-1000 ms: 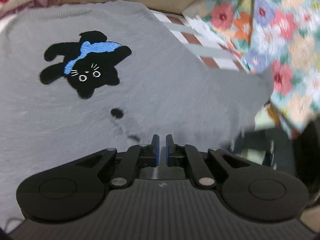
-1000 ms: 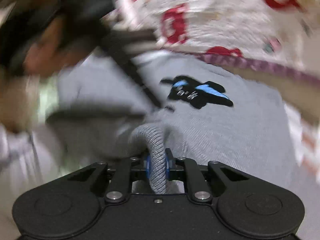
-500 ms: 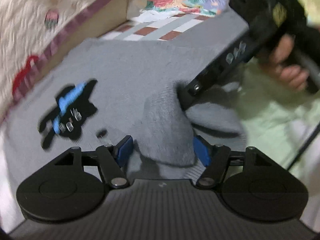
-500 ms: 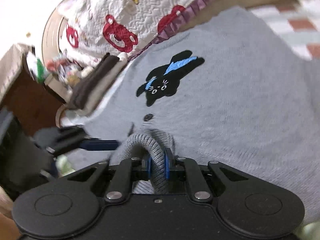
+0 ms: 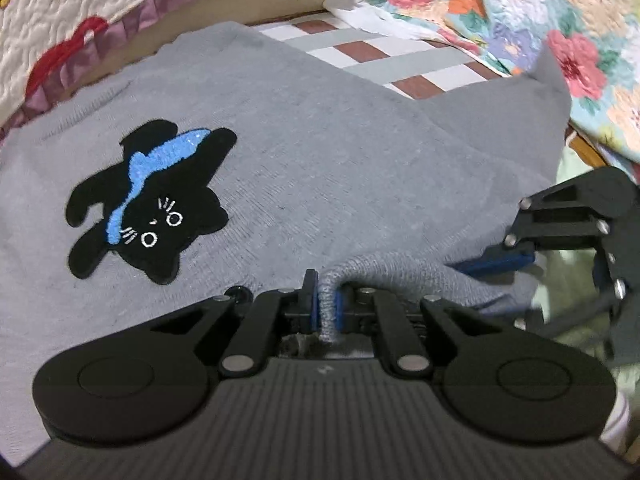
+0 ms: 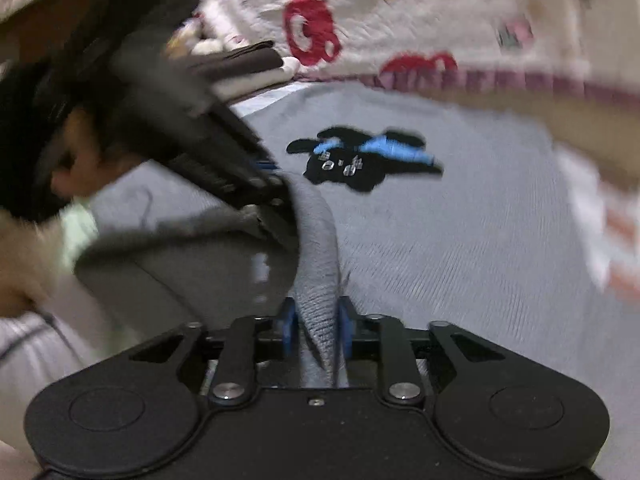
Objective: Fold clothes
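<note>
A grey knit sweater (image 5: 328,168) with a black cat patch (image 5: 148,200) lies spread on the bed. My left gripper (image 5: 326,306) is shut on its ribbed edge near the front. The right gripper (image 5: 496,262) shows at the right of the left wrist view, pinching the same ribbed band. In the blurred right wrist view my right gripper (image 6: 316,328) is shut on a raised fold of the sweater (image 6: 440,240). The left gripper's body (image 6: 208,148) and the hand holding it fill the upper left there. The cat patch (image 6: 360,160) lies beyond.
A white quilt with red prints and a purple frill (image 5: 80,32) borders the sweater at the back left. A floral quilt (image 5: 540,20) lies at the back right over a checked sheet (image 5: 380,52). Folded dark items (image 6: 244,64) are stacked near the quilt.
My left gripper was open around the ribbed edge half a second ago and has closed on it. The right gripper kept its hold and swung, so its view now faces the left gripper.
</note>
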